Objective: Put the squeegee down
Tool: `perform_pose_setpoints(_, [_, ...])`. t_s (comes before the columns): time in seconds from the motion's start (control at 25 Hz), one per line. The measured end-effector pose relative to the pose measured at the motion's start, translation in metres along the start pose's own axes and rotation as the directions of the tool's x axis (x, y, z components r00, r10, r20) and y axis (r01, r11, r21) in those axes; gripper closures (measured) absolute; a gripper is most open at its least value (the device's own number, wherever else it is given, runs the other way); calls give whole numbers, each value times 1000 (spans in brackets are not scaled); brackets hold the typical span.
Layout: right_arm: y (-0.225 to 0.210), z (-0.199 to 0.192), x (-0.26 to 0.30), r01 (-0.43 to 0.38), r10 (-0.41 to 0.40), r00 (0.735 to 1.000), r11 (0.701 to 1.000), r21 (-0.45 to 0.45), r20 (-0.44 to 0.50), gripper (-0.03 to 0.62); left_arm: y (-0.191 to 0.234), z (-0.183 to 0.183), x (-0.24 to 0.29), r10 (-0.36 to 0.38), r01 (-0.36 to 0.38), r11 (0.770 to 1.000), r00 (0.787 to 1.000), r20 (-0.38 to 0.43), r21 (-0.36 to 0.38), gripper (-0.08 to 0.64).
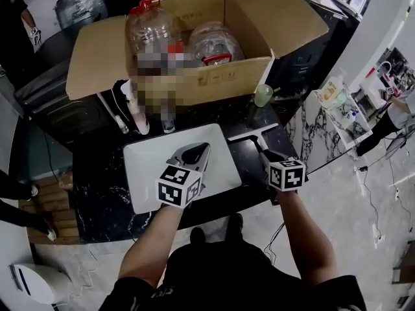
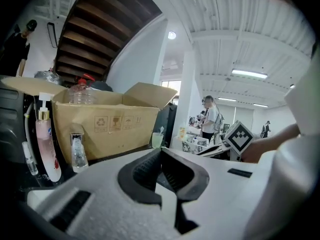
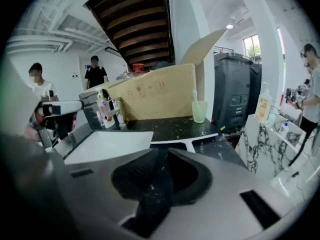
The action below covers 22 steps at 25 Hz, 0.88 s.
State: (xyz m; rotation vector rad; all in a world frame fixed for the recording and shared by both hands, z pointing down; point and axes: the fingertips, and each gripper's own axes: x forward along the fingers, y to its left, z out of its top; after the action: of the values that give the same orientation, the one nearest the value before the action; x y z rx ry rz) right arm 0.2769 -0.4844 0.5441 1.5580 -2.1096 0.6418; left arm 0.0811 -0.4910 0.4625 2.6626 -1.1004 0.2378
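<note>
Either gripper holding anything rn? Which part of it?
Nothing held. The right gripper has jaws apart, empty; the squeegee lies on the counter beyond them. The left gripper has jaws together, empty.

The person wears a black short-sleeved top [image 1: 246, 284] and dark shoes [image 1: 235, 225]. The left gripper [image 1: 194, 151] and right gripper [image 1: 264, 153] are pale grey with black ribbed fingers [image 2: 145, 171], each bearing a black-and-white marker cube [image 1: 178, 186].

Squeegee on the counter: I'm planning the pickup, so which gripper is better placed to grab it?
Probably right: the right gripper, open, is just behind the squeegee; the left gripper hangs over the white basin, farther off.
</note>
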Motion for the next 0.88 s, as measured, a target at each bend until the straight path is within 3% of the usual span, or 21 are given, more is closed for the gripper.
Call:
perform_pose_setpoints(0.28, [46, 18, -36, -39, 42, 994, 999, -34, 97, 535, 3, 7, -24, -23, 23, 999, 1000, 15, 26, 550])
perform_pose_setpoints(0.48, [50, 47, -65, -66, 81, 981, 994, -89, 174, 551, 3, 23, -32, -2, 0, 999, 999, 39, 45, 550])
perform_pose_setpoints(0.88, [19, 105, -155, -76, 147, 913, 978, -196, 380, 586, -15, 68, -23, 46, -52, 997, 992, 117, 55, 550])
